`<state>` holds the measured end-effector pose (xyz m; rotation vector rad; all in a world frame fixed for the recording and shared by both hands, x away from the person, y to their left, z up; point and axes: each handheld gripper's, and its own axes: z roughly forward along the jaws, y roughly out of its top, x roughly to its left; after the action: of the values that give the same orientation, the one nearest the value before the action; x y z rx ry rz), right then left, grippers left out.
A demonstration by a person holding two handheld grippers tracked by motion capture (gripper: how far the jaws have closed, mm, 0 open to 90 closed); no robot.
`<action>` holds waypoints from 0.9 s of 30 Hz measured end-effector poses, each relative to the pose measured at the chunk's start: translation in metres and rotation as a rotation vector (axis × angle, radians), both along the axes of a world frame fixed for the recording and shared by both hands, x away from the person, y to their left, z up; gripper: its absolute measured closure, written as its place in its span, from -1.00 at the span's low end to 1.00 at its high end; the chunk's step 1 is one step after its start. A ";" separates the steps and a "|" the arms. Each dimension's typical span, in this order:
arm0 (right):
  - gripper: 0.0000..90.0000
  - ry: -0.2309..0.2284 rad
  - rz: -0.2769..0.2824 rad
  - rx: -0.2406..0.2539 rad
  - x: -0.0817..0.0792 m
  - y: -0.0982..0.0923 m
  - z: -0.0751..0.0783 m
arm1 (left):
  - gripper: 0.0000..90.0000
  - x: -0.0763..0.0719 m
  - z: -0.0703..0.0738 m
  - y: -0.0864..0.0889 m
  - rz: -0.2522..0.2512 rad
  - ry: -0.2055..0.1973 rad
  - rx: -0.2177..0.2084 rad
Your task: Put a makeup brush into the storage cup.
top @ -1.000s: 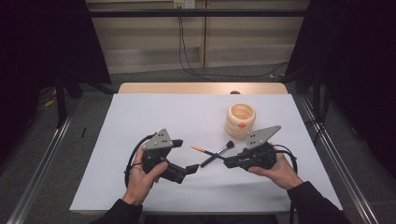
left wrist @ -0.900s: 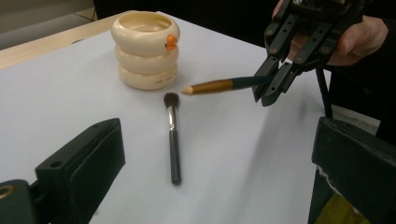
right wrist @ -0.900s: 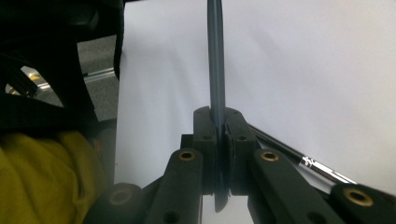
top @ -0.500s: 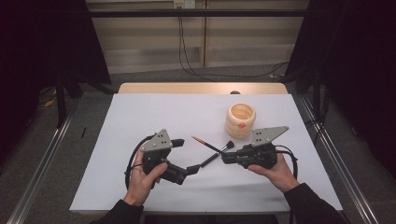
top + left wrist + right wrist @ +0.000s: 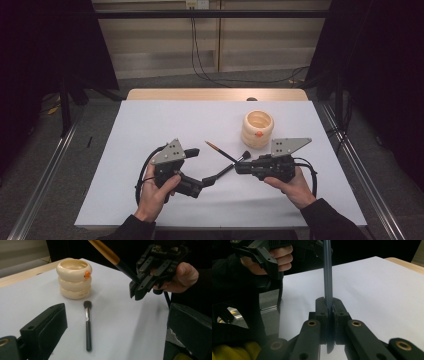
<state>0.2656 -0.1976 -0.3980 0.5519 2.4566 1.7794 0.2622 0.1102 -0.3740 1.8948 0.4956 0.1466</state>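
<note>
My right gripper [image 5: 239, 167] points left and is shut on a thin brush [image 5: 222, 152] with a dark shaft and an orange-brown handle end, held off the table. In the right gripper view the jaws [image 5: 328, 315] clamp the dark shaft [image 5: 327, 285], which runs up out of them. A black makeup brush [image 5: 231, 167] lies flat on the white table, bristles toward the cream ringed holder [image 5: 258, 129]. My left gripper [image 5: 207, 180] is open, and the lying brush [image 5: 87, 322] rests between and ahead of its jaws [image 5: 116, 322]. Beyond it stand the holder [image 5: 74, 277] and the right gripper [image 5: 147, 277].
The white table sheet [image 5: 150, 125] has a bare wooden strip [image 5: 215, 94] along its far edge. The holder carries a small orange knob [image 5: 259, 134] on its near side. Cables trail from both grippers toward the person's hands.
The free orange-brown end of the held brush has swung slightly toward the far side of the table. Both hands and the lying brush have stayed where they were.
</note>
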 end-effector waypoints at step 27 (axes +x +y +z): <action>0.91 -0.029 -0.030 0.028 0.000 0.002 0.004 | -0.54 0.004 0.028 -0.030 0.057 -0.080 -0.080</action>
<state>0.2655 -0.1960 -0.3935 0.5582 2.3943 1.8006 0.2661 0.0800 -0.3463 1.7906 0.4943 0.2359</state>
